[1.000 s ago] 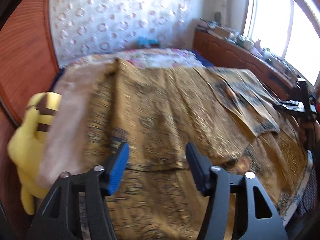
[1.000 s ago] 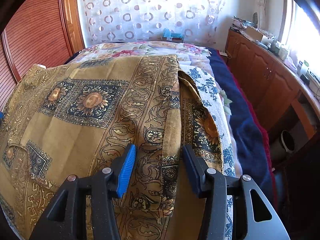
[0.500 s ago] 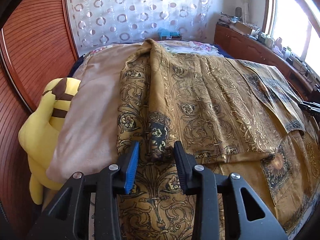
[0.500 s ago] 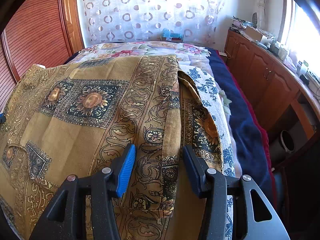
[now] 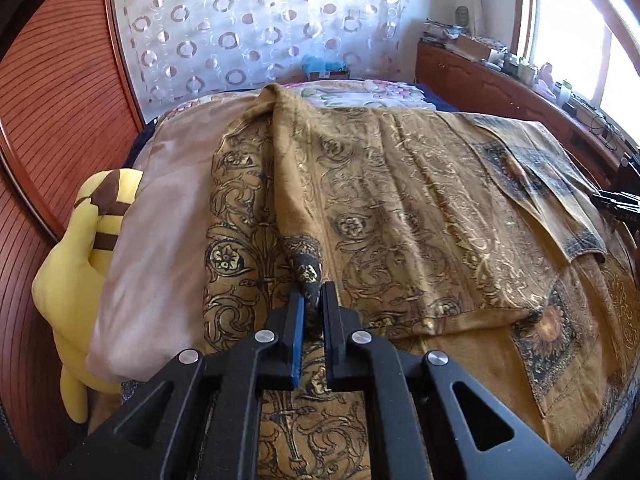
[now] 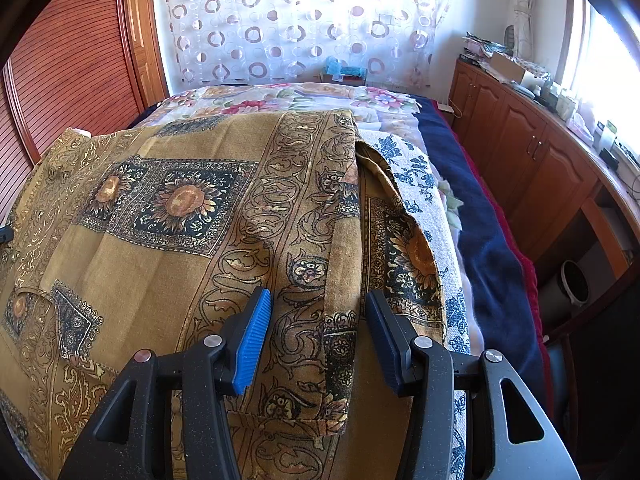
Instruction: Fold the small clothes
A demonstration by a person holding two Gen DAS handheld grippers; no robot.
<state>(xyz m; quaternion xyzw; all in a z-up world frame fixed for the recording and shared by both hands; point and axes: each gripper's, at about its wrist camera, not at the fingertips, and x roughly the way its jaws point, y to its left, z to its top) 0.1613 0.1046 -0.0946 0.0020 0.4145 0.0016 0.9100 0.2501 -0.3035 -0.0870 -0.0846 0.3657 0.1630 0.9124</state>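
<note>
A golden-brown cloth with dark floral patterns [image 5: 400, 200] lies spread over the bed, one side folded over. My left gripper [image 5: 311, 300] has its jaws closing, and the pads pinch a bunched dark-patterned ridge of the cloth near its left edge. In the right wrist view the same cloth [image 6: 180, 200] fills the left and middle. My right gripper [image 6: 318, 320] stands open just above it, its fingers on either side of a folded strip at the cloth's right edge without pressing it. The right gripper also shows at the right edge of the left wrist view.
A yellow plush toy [image 5: 80, 248] and a pale pink cover [image 5: 160, 240] lie left of the cloth. A floral sheet [image 6: 280, 96] and a navy blanket [image 6: 480, 220] lie beyond and to the right. A cluttered wooden cabinet [image 6: 540, 152] lines the right wall, a white bin [image 6: 576, 284] beside it.
My left gripper swung left and down onto the raised ridge of cloth, and its jaws went from wide open to pinched on it. The right gripper has not moved.
</note>
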